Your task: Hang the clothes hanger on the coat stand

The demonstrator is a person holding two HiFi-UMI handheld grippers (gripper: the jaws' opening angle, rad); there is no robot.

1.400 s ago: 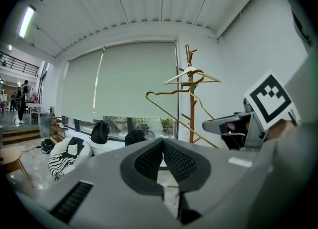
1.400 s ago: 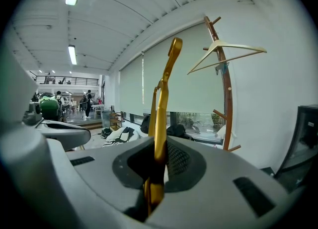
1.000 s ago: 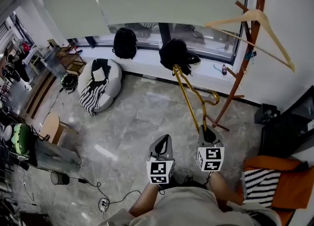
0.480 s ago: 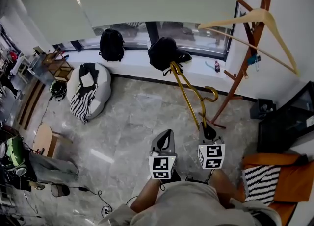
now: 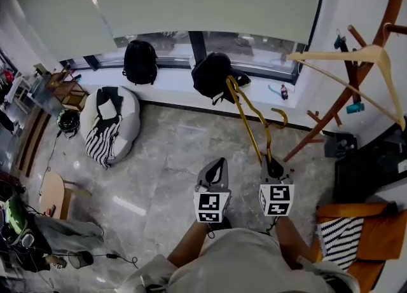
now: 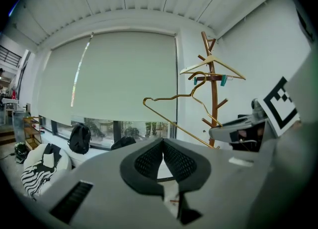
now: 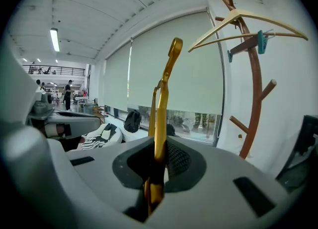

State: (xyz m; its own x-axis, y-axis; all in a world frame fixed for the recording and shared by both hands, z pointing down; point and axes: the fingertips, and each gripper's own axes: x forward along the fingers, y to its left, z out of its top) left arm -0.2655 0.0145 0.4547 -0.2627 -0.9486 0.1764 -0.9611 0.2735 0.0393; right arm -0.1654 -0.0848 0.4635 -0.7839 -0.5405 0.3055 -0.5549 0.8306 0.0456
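Near the coat stand (image 7: 255, 99), right hand-held gripper (image 7: 159, 166) clamps a slim gold hanger (image 7: 160, 116)

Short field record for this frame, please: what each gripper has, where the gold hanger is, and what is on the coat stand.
right gripper: jaws shut on the gold hanger, gripping its lower end
left gripper: jaws together, nothing between them
gold hanger: held up in the air, apart from the stand
coat stand: on the right, by the wall
on the stand: a wooden hanger
task state: gold hanger not yet hung
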